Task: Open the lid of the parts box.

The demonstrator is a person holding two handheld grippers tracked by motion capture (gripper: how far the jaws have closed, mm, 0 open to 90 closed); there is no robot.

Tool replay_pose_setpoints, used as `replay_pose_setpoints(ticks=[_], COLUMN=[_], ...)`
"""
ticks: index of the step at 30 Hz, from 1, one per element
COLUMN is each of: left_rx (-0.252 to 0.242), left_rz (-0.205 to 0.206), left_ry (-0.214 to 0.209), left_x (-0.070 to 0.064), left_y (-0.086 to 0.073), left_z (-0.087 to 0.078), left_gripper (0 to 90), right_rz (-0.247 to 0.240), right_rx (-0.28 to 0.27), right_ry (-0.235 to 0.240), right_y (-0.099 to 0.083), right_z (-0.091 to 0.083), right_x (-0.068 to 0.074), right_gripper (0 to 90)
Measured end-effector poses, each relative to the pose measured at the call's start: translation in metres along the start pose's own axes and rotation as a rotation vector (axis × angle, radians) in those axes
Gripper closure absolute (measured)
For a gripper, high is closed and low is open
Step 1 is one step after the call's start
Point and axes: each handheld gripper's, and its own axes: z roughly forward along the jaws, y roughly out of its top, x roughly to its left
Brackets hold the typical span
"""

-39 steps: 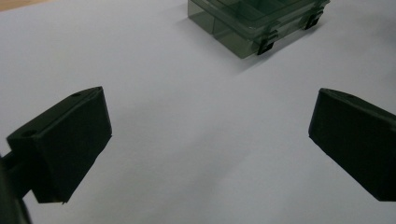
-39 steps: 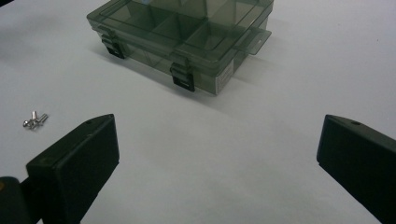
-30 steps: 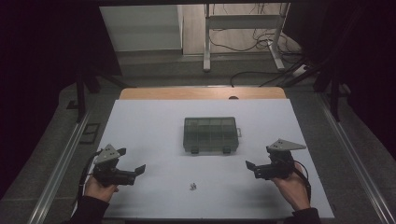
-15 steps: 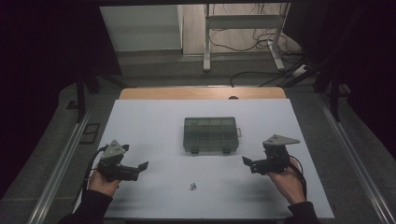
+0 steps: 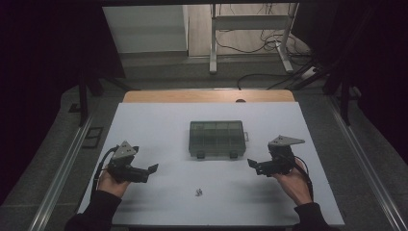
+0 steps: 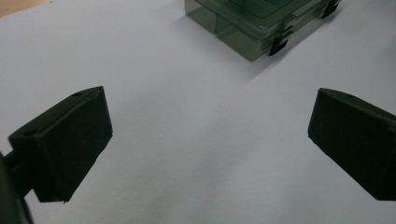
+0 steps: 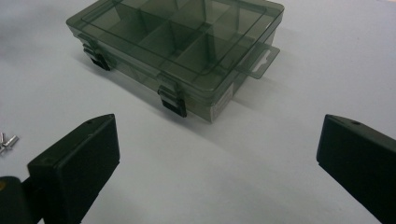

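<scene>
Box (image 7: 180, 56) latches face the right gripper view; screws (image 7: 6, 141) at its left edge.

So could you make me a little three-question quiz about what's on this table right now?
1. True or false: the box has its lid shut.
2. What lies nearer the person, the box or the screws?
3. Is the left gripper A) open or B) shut?

Key: 1 true, both latches are down. 2 the screws. 3 A; the right gripper is open too.
</scene>
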Motion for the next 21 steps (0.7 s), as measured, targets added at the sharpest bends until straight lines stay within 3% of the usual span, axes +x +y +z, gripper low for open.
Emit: replay_pose_setpoints(ticks=[9,18,21], left_rx=[-0.001,0.025,0.026], left_rz=[-0.008,0.02,0.023], left_ry=[-0.022,-0.022,-0.022], left_x=[-0.001,-0.004,-0.004], left_y=[0.008,0.015,0.016], left_z=[0.01,0.021,0.024], left_gripper=[0.3,0.5,0.6], right_rz=[0.019,0.029,0.042], right_rx=[0.042,0.06,0.077], right_ry=[-0.018,-0.011,-0.017], right_y=[0.006,0.01,0.012], right_z=[0.008,0.013,0.014], right_x=[0.002,0.002,0.002], right_gripper=[0.0,0.0,8.0])
